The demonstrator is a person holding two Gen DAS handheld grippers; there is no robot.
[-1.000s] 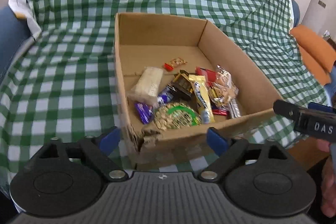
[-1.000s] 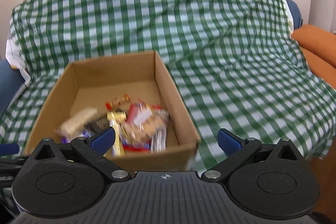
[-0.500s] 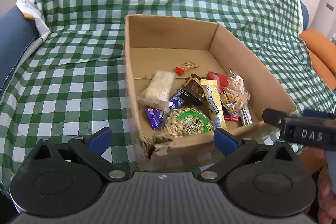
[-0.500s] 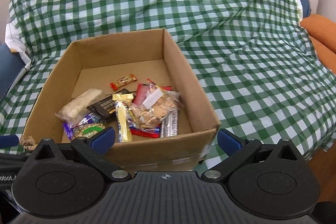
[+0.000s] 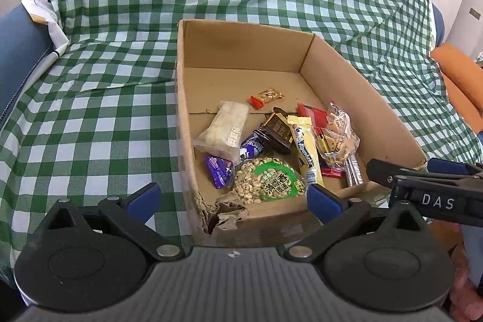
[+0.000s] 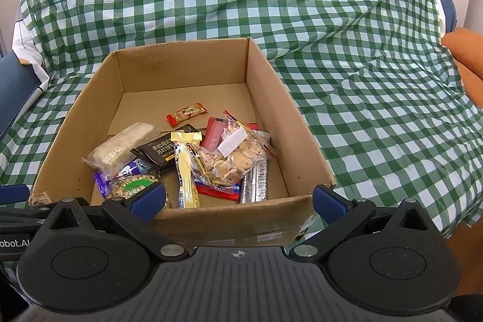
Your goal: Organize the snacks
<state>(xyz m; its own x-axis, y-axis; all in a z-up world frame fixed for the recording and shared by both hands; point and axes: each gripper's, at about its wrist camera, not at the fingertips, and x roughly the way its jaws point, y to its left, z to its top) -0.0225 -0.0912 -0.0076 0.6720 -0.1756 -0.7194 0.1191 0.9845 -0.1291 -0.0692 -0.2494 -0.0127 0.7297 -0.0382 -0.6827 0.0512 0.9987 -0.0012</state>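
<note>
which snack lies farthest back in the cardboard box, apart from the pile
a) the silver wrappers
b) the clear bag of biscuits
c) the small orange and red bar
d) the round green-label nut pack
c: the small orange and red bar lies alone on the bare floor of the cardboard box, nearer the far wall, while the other snacks crowd toward the near wall.

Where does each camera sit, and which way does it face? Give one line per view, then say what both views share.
Left wrist: on the left claw, near the box's torn corner, facing the cardboard box; the right claw enters from the right.
Right wrist: on the right claw, facing the box's near wall; the left claw's tip shows.
Shared: box, snacks, the checked cloth.
</note>
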